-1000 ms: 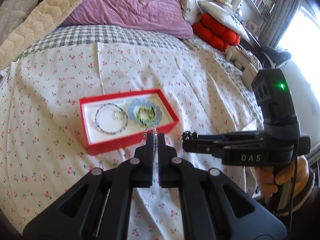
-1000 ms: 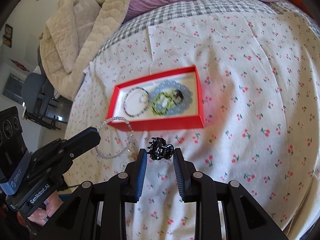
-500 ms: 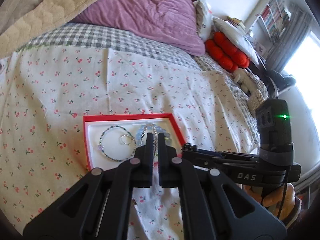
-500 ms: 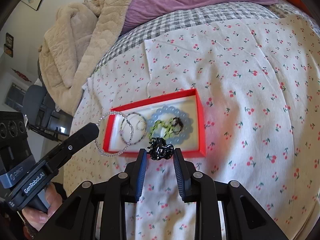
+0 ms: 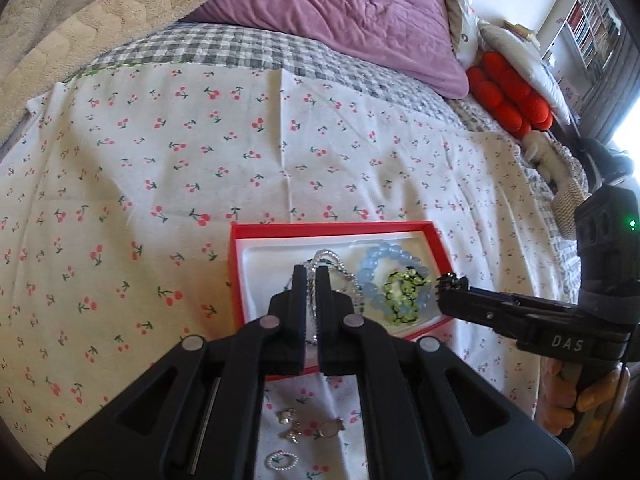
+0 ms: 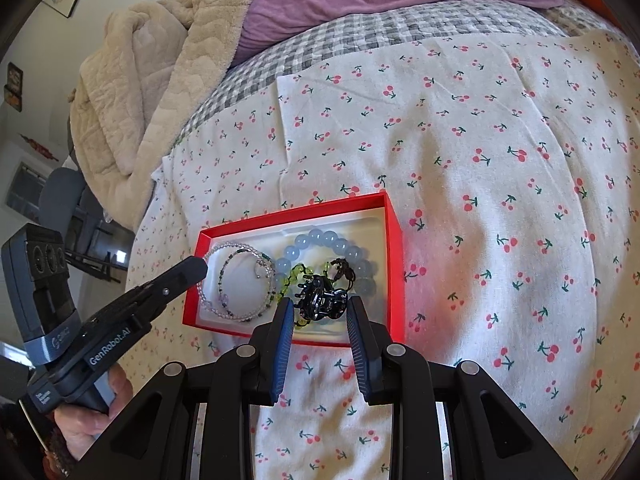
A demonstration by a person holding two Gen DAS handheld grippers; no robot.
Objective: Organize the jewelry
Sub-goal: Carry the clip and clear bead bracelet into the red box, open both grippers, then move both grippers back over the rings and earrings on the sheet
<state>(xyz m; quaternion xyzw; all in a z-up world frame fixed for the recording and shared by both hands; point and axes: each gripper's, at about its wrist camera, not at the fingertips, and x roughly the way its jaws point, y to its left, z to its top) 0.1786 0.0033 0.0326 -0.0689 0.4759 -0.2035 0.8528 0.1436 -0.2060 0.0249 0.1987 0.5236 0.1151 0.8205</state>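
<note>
A red box (image 5: pixel 234 280) (image 6: pixel 394 236) with a white lining lies on the cherry-print sheet. It holds a pale blue bead bracelet (image 5: pixel 370 280) (image 6: pixel 340 246), a green bead bracelet (image 5: pixel 404 290) and a thin dark bead bracelet (image 6: pixel 224 276). My left gripper (image 5: pixel 311 270) is shut on a clear bead bracelet (image 5: pixel 328 258) (image 6: pixel 234 246) and holds it over the box's left part. My right gripper (image 6: pixel 318 306) is shut on a black claw hair clip (image 6: pixel 320 300) (image 5: pixel 450 280) at the box's near right edge.
Small loose pieces, rings (image 5: pixel 330 426) and a little pearl ring (image 5: pixel 282 460), lie on the sheet below my left gripper. A purple pillow (image 5: pixel 340 12), beige blanket (image 6: pixel 168 60) and red plush (image 5: pixel 508 96) lie at the bed's far side.
Both grippers have moved forward to the box. The clear bracelet now hangs over the box's inside and the hair clip is at its near edge.
</note>
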